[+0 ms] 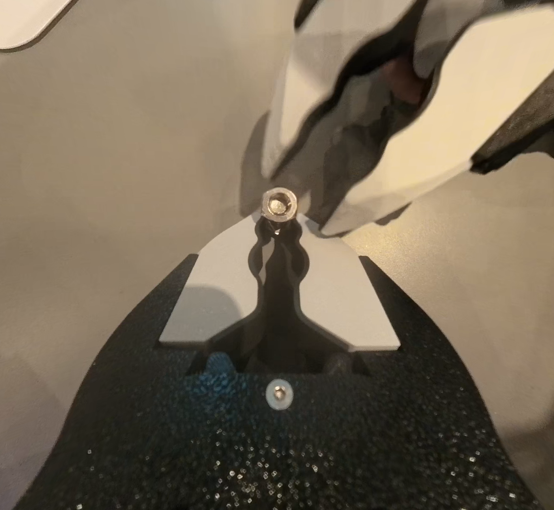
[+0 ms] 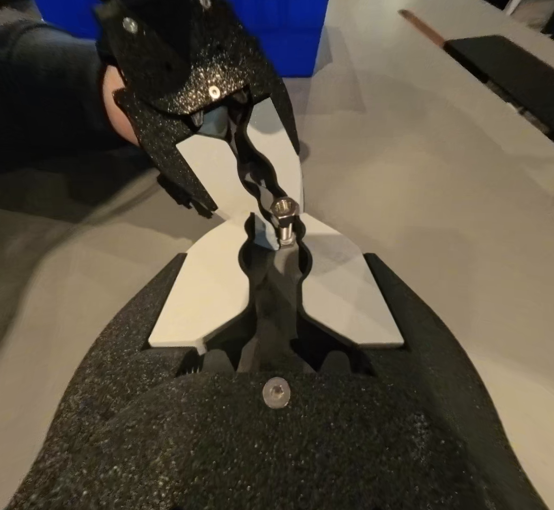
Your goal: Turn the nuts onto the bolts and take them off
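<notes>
Nut and bolt meet right at the tips of both tools, held in the air above the table. The left gripper is clamped on the nut, which sits between its fingertips with the threaded hole facing back along the fingers. The right gripper comes in from the opposite side and is closed around the bolt just under the nut.

The step in hand looks like turning the nut on the thread; I cannot tell which way. To do it well, keep the bolt's axis in line with the nut's hole. Roll one wrist while the other stays steady, and squeeze only enough to stop slipping.

Counted: one nut, one bolt, two grippers. Beyond the left gripper stands one blue bin. Off to the right gripper's right lies one black pad.
</notes>
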`<action>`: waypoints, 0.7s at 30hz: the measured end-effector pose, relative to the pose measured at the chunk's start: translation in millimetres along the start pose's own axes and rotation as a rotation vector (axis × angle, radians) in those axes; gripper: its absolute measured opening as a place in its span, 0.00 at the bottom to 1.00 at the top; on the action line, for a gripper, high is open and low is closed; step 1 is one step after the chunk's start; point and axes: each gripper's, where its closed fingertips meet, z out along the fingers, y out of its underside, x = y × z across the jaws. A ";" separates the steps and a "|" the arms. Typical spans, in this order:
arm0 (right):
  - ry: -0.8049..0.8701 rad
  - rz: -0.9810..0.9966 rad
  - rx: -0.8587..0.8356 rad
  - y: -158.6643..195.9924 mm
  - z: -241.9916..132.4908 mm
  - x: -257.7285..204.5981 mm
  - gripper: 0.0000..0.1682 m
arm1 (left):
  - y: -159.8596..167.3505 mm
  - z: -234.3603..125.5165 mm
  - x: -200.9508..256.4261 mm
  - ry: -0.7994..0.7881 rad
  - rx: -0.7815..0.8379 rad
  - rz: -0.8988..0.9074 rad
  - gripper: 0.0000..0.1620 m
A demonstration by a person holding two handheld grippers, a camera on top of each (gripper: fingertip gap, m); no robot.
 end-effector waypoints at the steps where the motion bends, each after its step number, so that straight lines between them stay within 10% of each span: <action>1: 0.004 0.001 -0.006 1.2 -0.9 -0.1 0.15 | 0.1 -0.1 0.1 0.000 0.000 0.000 0.10; 9: 0.016 -0.017 0.027 -2.6 -3.1 2.2 0.16 | 0.1 -0.3 0.1 -0.001 0.000 0.000 0.09; 12: -0.032 -0.025 -0.017 4.2 -4.9 -5.7 0.02 | 0.1 -0.4 0.1 -0.001 0.001 0.000 0.10; 21: 0.052 -0.075 0.028 -5.9 2.6 2.6 0.15 | 0.1 -0.6 0.3 -0.002 0.000 -0.001 0.09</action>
